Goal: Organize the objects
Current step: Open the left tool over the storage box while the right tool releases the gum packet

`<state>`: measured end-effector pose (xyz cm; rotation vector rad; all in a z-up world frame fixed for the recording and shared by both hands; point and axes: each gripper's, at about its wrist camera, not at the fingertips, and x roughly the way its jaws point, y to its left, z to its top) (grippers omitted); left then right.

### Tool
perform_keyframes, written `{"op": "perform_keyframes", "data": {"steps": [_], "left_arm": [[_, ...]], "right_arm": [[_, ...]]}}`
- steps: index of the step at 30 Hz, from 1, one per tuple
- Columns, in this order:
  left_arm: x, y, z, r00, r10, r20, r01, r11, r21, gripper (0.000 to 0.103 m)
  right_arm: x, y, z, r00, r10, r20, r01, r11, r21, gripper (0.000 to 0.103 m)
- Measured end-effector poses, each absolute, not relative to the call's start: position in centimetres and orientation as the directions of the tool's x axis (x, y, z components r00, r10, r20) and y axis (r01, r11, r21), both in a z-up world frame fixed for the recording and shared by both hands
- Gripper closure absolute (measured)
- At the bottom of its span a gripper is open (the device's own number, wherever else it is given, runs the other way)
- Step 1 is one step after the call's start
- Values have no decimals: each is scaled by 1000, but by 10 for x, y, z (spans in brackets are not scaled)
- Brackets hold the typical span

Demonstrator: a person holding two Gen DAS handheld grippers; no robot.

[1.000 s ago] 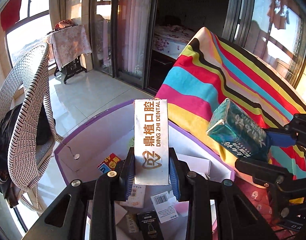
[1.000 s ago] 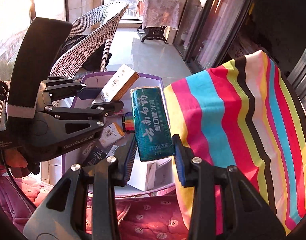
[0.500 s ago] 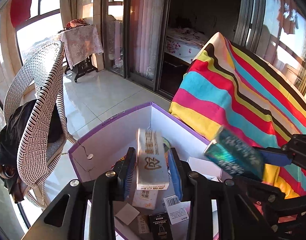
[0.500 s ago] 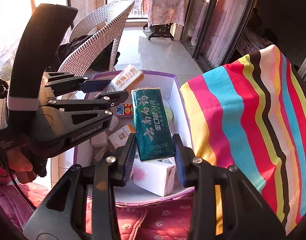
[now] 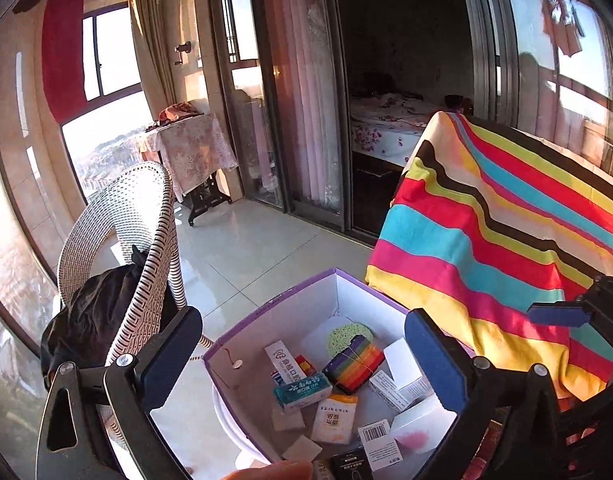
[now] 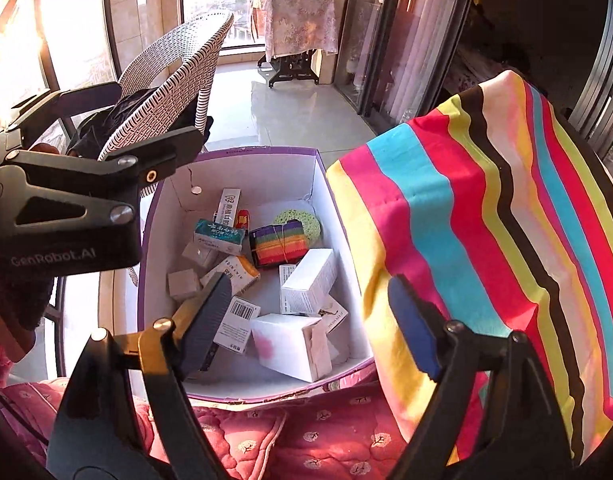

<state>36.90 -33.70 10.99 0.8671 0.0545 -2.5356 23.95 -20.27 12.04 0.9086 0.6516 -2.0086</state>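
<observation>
A purple-rimmed white box (image 5: 290, 290) (image 6: 258, 152) stands below both grippers. Inside lie the white dental box (image 5: 280, 360) (image 6: 229, 203), flat near the far wall, and the green box (image 5: 302, 390) (image 6: 219, 236) just in front of it. My left gripper (image 5: 304, 364) hangs over the box, its jaws opening wide with nothing between them. My right gripper (image 6: 310, 326) is over the near end of the box, jaws opening and also empty. One blue pad (image 5: 556, 315) of the right gripper shows at the right edge of the left wrist view.
The box also holds a rainbow-striped bundle (image 6: 280, 242), a green crocheted disc (image 6: 302, 220), a large white box (image 6: 290, 340) and several small cartons. A striped cloth (image 6: 486, 240) covers something to the right. A wicker chair (image 5: 134, 248) stands left; a pink quilt (image 6: 286, 432) lies in front.
Both grippers have opened. The white dental box left my left gripper and the green box left my right one; both now lie in the box. My left gripper has risen.
</observation>
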Motion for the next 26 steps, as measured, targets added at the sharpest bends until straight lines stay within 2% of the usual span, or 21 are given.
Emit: {"op": "perform_keyframes", "data": {"steps": [4,6,10,20,26], "left_arm": [[362,-347,91,-642,-316,-699,415,-909,30,1],[359,-350,82,-626,-283,-727,408,-913,4,1],[357,-351,73,-615,-248,-749,395,-919,-21,1],[354,-354,56,-580,-191,-792,394,-917,-67,1],[356,-353,51,-566,-231,-791,427,-903,-43,1]], "right_arm": [[243,-200,114,-421,-431,-798,834,-531,-153,20],[245,-200,110,-437,-407,-802,832,-523,-188,20],[250,-201,103,-456,-375,-807,833,-499,-238,20],[248,-200,96,-438,-368,-820,836,-503,-220,20],[250,-198,93,-434,-362,-825,837,-502,-220,20]]}}
